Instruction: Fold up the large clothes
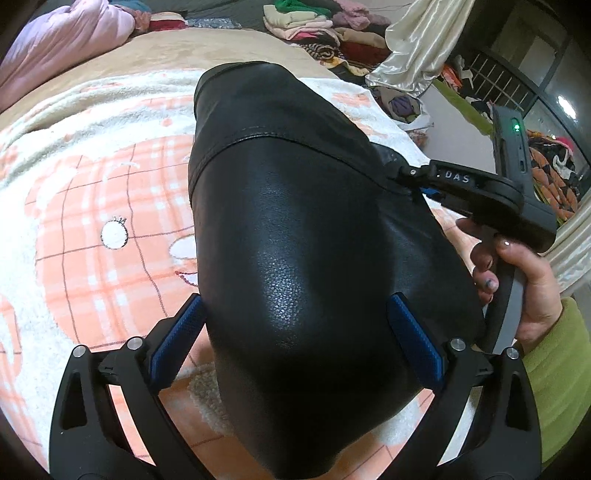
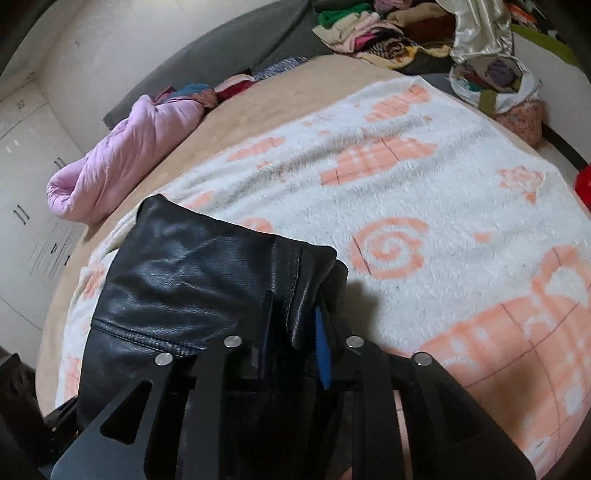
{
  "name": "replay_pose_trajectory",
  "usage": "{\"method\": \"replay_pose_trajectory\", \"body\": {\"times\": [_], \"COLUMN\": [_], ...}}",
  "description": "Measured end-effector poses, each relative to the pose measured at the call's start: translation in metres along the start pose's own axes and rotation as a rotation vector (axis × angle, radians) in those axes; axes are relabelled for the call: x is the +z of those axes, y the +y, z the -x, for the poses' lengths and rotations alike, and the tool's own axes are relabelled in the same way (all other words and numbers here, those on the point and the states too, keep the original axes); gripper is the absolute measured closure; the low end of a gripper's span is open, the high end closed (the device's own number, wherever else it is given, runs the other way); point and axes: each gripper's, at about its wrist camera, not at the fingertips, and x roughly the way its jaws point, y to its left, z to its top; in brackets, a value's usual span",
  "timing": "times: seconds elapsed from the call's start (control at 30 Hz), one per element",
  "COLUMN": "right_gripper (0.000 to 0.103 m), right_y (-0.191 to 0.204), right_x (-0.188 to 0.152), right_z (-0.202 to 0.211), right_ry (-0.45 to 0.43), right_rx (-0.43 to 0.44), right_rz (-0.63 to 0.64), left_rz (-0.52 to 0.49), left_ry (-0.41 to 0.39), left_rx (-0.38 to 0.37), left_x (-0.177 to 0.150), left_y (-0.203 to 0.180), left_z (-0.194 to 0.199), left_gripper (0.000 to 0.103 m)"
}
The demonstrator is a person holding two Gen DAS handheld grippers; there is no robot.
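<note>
A black leather jacket (image 1: 303,258) lies folded on a white and peach blanket (image 1: 92,206) on the bed. My left gripper (image 1: 295,325) is open, its blue pads on either side of the jacket's near bulge without clamping it. My right gripper (image 1: 413,177) reaches in from the right and is shut on the jacket's right edge. In the right wrist view the jacket (image 2: 192,273) fills the lower left, and my right gripper (image 2: 295,325) is shut on a fold of its edge.
A lilac quilt (image 2: 122,155) lies rolled at the bed's far left edge. Piles of clothes (image 1: 317,26) and a shiny silver bag (image 2: 480,29) sit beyond the bed. White cupboards (image 2: 26,177) stand at the left.
</note>
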Motion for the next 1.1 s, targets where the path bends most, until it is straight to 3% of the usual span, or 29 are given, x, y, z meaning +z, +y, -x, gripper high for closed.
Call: {"method": "replay_pose_trajectory", "body": {"times": [0.23,0.27,0.3,0.4,0.53,0.6,1.1], "right_gripper": [0.075,0.067,0.054,0.048,0.038,0.026,0.01], "right_y": [0.007,0.007,0.006,-0.005,-0.008,-0.007,0.013], "right_x": [-0.003,-0.003,-0.003,-0.003,-0.006,-0.007,-0.023], "right_z": [0.003,0.005,0.007,0.016,0.026,0.031,0.089], "right_ry": [0.001,0.001,0.006,0.007,-0.002,0.005,-0.067], "right_rx": [-0.059,-0.059,-0.066,-0.018,-0.012,-0.016,0.008], "right_rz": [0.032,0.025,0.011,-0.067,-0.079,-0.074,-0.009], "left_rz": [0.01,0.011,0.011,0.017,0.021,0.025,0.007], "left_ry": [0.004,0.004,0.004,0.003,0.002,0.002,-0.02], "left_rx": [0.004,0.004,0.006,0.006,0.012,0.014,0.056], "left_x": [0.005,0.005,0.005,0.007,0.007,0.007,0.01], "left_y": [-0.003,-0.003,-0.003,-0.003,-0.004,-0.005,-0.015], "left_z": [-0.002,-0.001,-0.001,-0.001,0.001,0.001,0.02], "left_gripper": [0.012,0.012,0.012,0.012,0.012,0.012,0.01]}}
